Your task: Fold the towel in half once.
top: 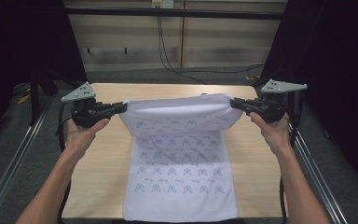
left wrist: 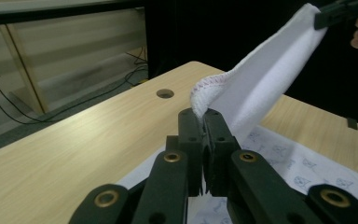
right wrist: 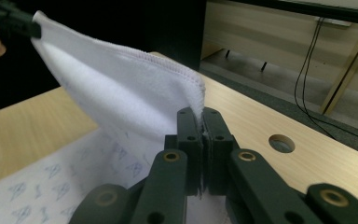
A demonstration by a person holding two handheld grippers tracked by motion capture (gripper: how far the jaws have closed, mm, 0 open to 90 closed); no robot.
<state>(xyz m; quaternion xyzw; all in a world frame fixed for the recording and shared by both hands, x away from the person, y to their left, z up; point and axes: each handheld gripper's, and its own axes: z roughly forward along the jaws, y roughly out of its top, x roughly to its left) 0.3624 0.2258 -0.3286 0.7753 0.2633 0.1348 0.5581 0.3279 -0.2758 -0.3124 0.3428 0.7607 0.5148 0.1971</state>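
A white towel [top: 179,154] printed with small blue figures lies along the wooden table [top: 102,154], its far end lifted off the surface. My left gripper [top: 122,107] is shut on the towel's far left corner [left wrist: 200,100]. At the far right corner [right wrist: 196,95] my right gripper [top: 233,103] is shut on the cloth too. The raised edge hangs stretched between the two grippers above the table, and the near part of the towel rests flat down to the front edge. In each gripper view the other gripper pinches the opposite corner.
Metal rails [top: 18,154] run along both sides of the table. Round holes [left wrist: 165,93] are cut in the tabletop near the far corners. Cables [top: 168,56] trail across the floor behind the table. Bare wood lies on both sides of the towel.
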